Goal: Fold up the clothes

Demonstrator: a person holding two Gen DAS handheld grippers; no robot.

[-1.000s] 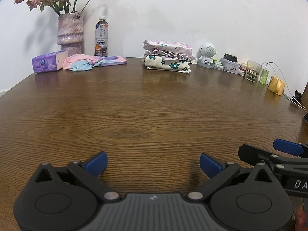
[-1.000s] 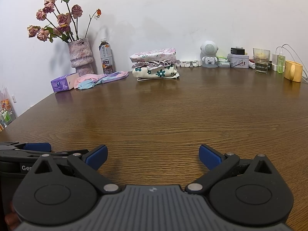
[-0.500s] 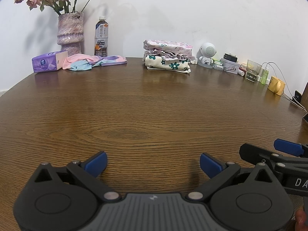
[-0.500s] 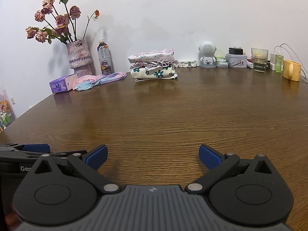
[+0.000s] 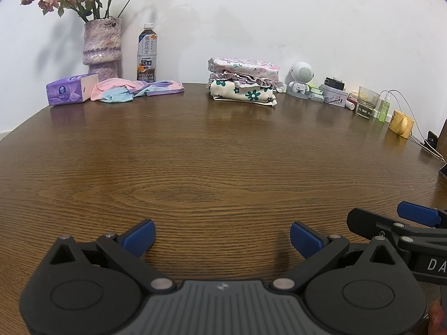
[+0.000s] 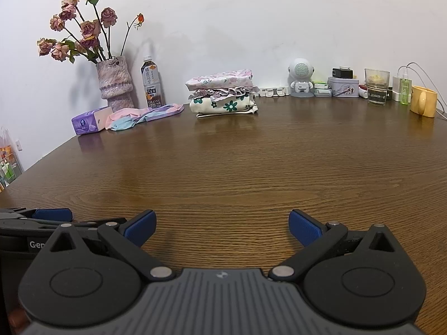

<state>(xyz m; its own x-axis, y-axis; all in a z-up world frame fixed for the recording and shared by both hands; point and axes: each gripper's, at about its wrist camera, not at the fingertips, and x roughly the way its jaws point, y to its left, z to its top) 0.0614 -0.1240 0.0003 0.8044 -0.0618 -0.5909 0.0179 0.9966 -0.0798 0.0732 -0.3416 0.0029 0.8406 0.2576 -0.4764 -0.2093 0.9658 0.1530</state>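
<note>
A crumpled pink, blue and purple garment (image 5: 134, 90) (image 6: 142, 115) lies unfolded at the table's far left. A stack of folded floral clothes (image 5: 243, 82) (image 6: 222, 93) sits at the far middle by the wall. My left gripper (image 5: 222, 236) rests low near the table's front edge, open, nothing between its blue pads. My right gripper (image 6: 222, 227) stands open and empty just to its right. Each gripper's fingers (image 5: 419, 215) (image 6: 53, 214) show at the edge of the other's view. Both are far from the clothes.
A vase of dried roses (image 6: 114, 83), a tea bottle (image 5: 146, 53) and a purple tissue pack (image 5: 71, 89) stand at the back left. A white robot speaker (image 6: 300, 76), a tin, a glass (image 6: 376, 86) and a yellow mug (image 6: 422, 100) line the back right. Wood table (image 5: 223, 153).
The right gripper view has shifted slightly, with the far objects sitting a little lower and further left. The left gripper has not moved. Both stay open.
</note>
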